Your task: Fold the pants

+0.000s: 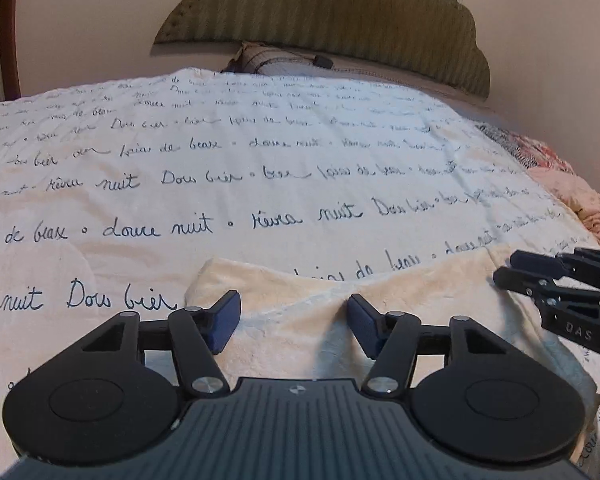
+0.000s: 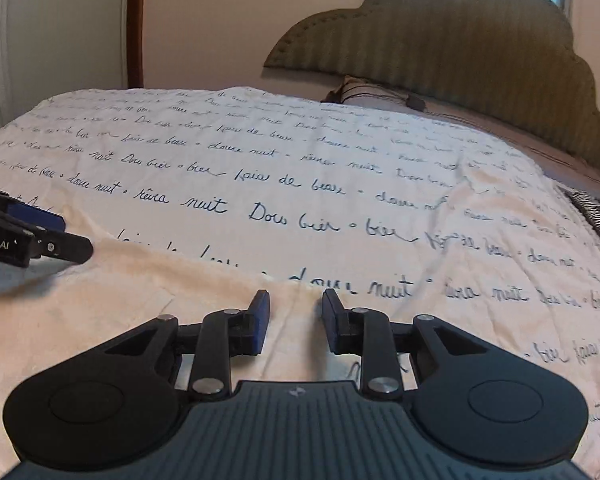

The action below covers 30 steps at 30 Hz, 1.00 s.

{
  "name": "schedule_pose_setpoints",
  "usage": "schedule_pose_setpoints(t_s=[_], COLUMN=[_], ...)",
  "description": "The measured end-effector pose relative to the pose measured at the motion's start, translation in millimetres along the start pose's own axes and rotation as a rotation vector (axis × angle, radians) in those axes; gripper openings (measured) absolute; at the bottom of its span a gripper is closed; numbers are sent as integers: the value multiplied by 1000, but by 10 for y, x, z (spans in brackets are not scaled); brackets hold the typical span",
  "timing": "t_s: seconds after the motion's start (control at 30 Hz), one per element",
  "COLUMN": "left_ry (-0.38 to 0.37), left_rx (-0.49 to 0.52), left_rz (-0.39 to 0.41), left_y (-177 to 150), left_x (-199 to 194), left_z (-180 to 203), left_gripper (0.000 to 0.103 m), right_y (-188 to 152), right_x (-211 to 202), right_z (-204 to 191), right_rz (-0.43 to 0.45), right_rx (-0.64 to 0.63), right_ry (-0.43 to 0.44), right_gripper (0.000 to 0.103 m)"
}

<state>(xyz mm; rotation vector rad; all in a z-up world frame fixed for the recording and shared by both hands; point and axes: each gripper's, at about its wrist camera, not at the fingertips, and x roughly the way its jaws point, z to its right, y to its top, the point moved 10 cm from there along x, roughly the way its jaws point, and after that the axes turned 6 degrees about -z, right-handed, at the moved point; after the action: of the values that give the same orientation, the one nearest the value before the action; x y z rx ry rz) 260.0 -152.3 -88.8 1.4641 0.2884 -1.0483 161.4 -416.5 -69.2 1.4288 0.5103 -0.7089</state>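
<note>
My left gripper (image 1: pixel 294 322) hangs wide open over the cream fleece pants (image 1: pixel 300 344) lying on the script-printed bedspread (image 1: pixel 220 184), holding nothing; my right gripper (image 2: pixel 294 316), narrower but open and empty, hovers at the pants' far edge. I judge both should pinch that edge evenly before folding

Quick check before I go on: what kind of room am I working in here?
Most likely a bedroom. The cream pants lie on a bed covered by a script-printed bedspread, with a padded green headboard against the wall and a pillow below it.
</note>
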Motion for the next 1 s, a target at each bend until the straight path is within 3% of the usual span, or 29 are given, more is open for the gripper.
schedule_pose_setpoints(t_s=[0.1,0.2,0.27,0.33,0.4,0.47,0.63,0.73,0.9,1.0], left_ry=[1,54,38,-11,-39,-74,-292,-371,-430,-456], left_rx=[47,131,130,98,45,-24,-187,-251,-257,-254], left_rz=[4,19,49,73,90,85,-68,-166,-174,-167], left_y=[-86,-181,-226,-303,-384,-471,-708,-834,-794,-744], left_x=[-79,-101,-291,-489,-625,-680,-555,-401,-304,-201], left_z=[61,98,89,21,-101,-236,-341,-347,-253,-125], left_gripper=[65,63,66,71,85,89,88,88,92,92], right_y=[-103,-422,-484,-492,-518,-569,-744,-865,-788,-742], right_x=[-255,-163,-276,-460,-620,-682,-572,-410,-369,-249], right_z=[-193,-277,-181,-9,219,405,515,474,354,290], right_rz=[19,-83,-66,-22,6,7,-54,-132,-137,-168], right_rx=[-27,-152,-79,7,107,227,436,454,498,460], right_ry=[110,66,96,125,140,198,436,481,637,617], right_gripper=[28,29,30,32,44,64,64,64,64,66])
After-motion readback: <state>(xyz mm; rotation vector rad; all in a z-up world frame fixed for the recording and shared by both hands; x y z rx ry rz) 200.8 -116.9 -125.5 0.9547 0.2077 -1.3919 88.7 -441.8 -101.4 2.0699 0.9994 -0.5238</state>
